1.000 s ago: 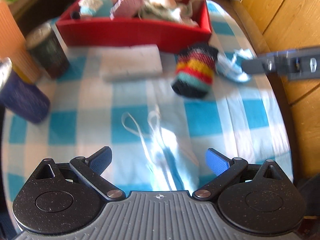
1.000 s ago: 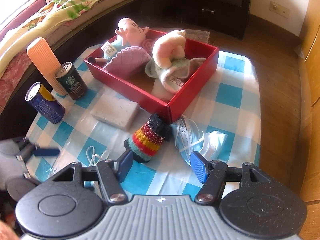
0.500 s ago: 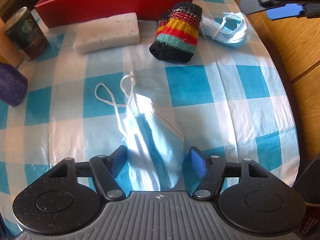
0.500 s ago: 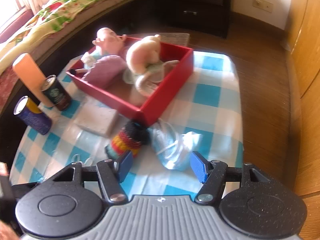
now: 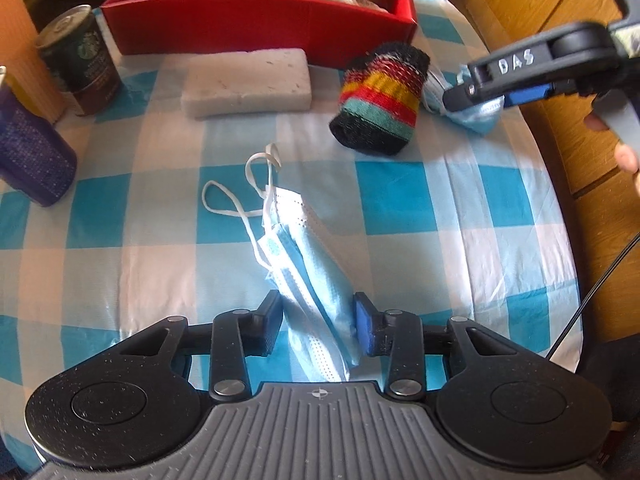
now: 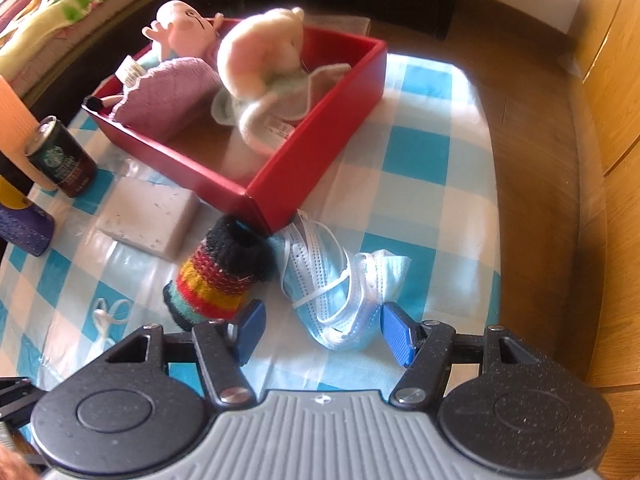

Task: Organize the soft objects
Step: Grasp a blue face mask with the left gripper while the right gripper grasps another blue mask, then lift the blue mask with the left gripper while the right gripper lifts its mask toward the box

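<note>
At the bottom centre of the left wrist view, the left gripper point(image 5: 318, 326) is seen with its two pads pressed against either side of a folded blue face mask point(image 5: 308, 276), which is clenched between them while its white ear loops trail toward the middle of the frame over the blue-and-white checked tablecloth point(image 5: 400, 196). At the bottom of the right wrist view, the right gripper point(image 6: 322, 330) is held with its fingers spread wide and nothing between the pads; a second, crumpled blue mask point(image 6: 340, 292) is found just beyond the gap, lying on the cloth. Just left of it, a striped knitted sock roll point(image 6: 222, 276) in black, red, yellow and teal is seen, its black cuff near the corner of the red box point(image 6: 320, 168). Further left in that frame, a pale rectangular sponge point(image 6: 150, 216) is laid flat beside the box wall. Inside the box, in the upper middle of the frame, a pink plush toy point(image 6: 260, 60), a mauve knitted piece point(image 6: 168, 92) and a second pink plush figure point(image 6: 180, 28) are piled together. At the left edge, a dark coffee can point(image 6: 62, 160) and a purple can point(image 6: 26, 224) are stood upright, with an orange object point(image 6: 12, 120) behind them. A wooden floor point(image 6: 532, 160) is visible at the right.
</note>
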Motion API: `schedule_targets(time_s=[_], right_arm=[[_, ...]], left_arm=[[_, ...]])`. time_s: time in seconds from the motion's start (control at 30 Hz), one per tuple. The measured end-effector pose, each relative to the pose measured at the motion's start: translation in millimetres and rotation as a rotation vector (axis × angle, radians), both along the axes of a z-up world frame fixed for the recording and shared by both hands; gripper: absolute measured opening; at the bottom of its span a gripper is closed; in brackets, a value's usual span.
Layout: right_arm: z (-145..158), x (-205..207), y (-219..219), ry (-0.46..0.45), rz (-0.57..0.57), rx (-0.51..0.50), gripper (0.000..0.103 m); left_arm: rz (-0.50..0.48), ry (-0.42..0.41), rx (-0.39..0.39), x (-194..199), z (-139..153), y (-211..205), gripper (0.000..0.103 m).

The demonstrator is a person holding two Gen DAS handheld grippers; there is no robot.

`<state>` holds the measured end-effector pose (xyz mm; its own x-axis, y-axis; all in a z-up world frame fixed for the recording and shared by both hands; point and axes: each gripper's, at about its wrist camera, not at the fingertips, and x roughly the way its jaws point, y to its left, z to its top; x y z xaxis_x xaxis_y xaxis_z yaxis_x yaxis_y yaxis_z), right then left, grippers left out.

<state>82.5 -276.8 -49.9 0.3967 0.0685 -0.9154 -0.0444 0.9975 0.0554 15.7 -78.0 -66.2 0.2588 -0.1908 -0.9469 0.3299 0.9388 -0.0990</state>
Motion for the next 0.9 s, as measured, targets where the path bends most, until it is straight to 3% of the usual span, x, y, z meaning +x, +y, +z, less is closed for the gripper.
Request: schedule_targets(time_s=[0.27,0.43,0.77,0.9], right_arm=[[-18,8,-3,0.054,-0.030,-0.004,0.041],[-22,10,-6,0.060,-0.040,0.006,0.035],[-28,11,-8,0.088,-0.044,-0.002,0.033],[-28,9,-8,0.089,-0.038,-0.029,0.025]], left_arm=[[0.017,0.000,-0.028,4,7,3,0.040],[0.012,-0.008,-0.037,5,10,1,0.041],[0.004,-0.026,-0.017,6,11,0,0.043],[0.000,-0.034,-0.005,6,12,-1,0.043]])
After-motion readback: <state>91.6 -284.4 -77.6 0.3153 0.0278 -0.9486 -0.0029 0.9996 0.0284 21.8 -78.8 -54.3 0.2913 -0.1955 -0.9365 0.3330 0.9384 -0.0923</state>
